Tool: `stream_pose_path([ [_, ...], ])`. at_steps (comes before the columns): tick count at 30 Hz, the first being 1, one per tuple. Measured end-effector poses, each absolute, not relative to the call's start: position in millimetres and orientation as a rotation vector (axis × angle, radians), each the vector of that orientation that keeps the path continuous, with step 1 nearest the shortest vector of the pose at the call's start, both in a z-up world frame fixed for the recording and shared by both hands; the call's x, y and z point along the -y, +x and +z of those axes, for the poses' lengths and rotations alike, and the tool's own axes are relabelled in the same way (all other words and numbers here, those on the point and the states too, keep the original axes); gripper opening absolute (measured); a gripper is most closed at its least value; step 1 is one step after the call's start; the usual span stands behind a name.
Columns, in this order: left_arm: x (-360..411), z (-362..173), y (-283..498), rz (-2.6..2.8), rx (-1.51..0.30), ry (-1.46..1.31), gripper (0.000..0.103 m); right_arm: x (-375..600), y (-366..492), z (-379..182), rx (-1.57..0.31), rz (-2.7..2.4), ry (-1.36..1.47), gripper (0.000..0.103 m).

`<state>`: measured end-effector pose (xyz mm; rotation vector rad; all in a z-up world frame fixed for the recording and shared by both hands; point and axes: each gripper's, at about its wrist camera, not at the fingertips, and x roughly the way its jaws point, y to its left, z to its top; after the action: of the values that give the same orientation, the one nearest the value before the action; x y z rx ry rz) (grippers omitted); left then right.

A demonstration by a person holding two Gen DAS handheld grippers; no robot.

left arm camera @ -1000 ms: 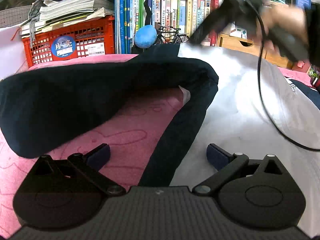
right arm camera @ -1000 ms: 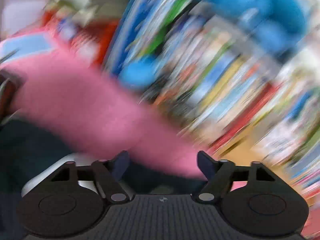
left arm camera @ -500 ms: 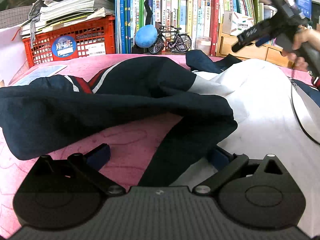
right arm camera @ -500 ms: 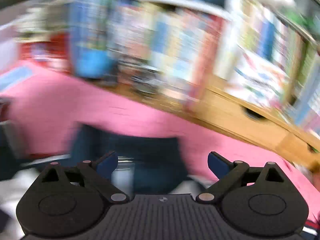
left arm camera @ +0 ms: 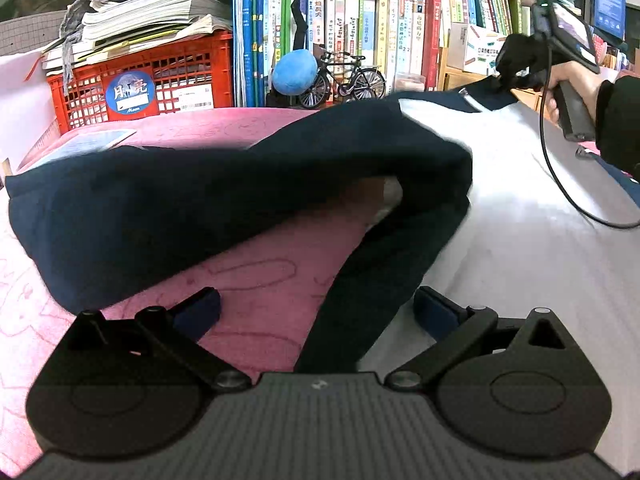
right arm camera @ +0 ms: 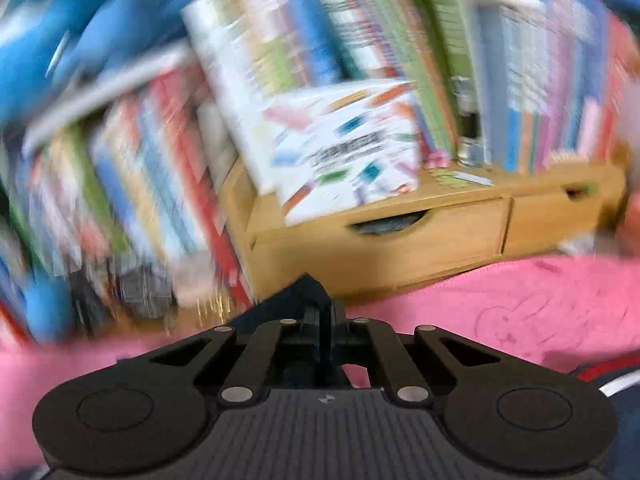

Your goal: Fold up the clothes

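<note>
Item: navy-and-white garment [left arm camera: 520, 208], spread over the pink blanket [left arm camera: 256, 280] in front of the bookshelf [left arm camera: 380, 40].

Left gripper [left arm camera: 316, 312]: fingers wide apart, nothing pinched. A dark strip of the garment runs between them without being pressed.

Right gripper [left arm camera: 506, 80]: fingers fully closed on a navy corner of the garment, seen in the right wrist view as dark cloth pinched at the tips [right arm camera: 320, 320]. In the left wrist view that corner is lifted at the far edge, near the wooden drawer unit [right arm camera: 400, 240].

Hazards, as judged:
- Small bite on the corner; a quick pull could slip it free and drop the fold.
- Navy sleeve [left arm camera: 200, 208] lies bunched and loose; dragging the corner across may carry it crooked and leave a lumpy fold.
- Trailing cable [left arm camera: 560, 184] rests on the white panel and may snag or rumple the cloth.
- Toy bicycle [left arm camera: 344, 80] and blue plush [left arm camera: 294, 76] stand near the far edge and could be swept over.
</note>
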<state>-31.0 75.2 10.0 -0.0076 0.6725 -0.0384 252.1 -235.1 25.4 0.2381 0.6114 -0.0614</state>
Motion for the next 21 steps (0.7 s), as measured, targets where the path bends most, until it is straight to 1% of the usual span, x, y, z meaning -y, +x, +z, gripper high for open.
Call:
stream_pose_path([
  [1, -75, 10, -31, -0.038, -0.673, -0.006, 0.103, 231, 252, 22, -0.644, -0.049, 0.204, 0.019],
  [2, -75, 10, -31, -0.037, -0.672, -0.006, 0.103, 223, 249, 21, -0.671, -0.054, 0.133, 0.04],
  [3, -75, 10, -31, -0.037, -0.672, -0.006, 0.103, 212, 242, 22, -0.677, -0.07, 0.056, 0.055],
  [4, -75, 10, -31, -0.036, -0.672, -0.007, 0.103, 200, 233, 26, -0.649, -0.072, -0.003, 0.078],
  [8, -75, 9, -30, -0.035, -0.673, -0.011, 0.103, 150, 194, 45, -0.56, -0.016, -0.187, 0.101],
  [12, -79, 9, -31, -0.041, -0.667, -0.029, 0.103, 104, 147, 52, -0.577, 0.239, -0.209, 0.102],
  [15, -90, 13, -35, -0.047, -0.666, -0.084, 0.103, 100, 114, 44, -0.619, 0.344, -0.214, 0.102],
  [16, -97, 17, -38, -0.052, -0.693, -0.104, 0.103, 103, 103, 38, -0.637, 0.366, -0.212, 0.102],
  [18, -120, 36, -53, -0.084, -0.675, -0.16, 0.103, 108, 83, 26, -0.671, 0.391, -0.222, 0.102],
  [21, -172, 78, -75, -0.153, -0.551, -0.306, 0.103, 119, 58, 9, -0.696, 0.399, -0.274, 0.102],
])
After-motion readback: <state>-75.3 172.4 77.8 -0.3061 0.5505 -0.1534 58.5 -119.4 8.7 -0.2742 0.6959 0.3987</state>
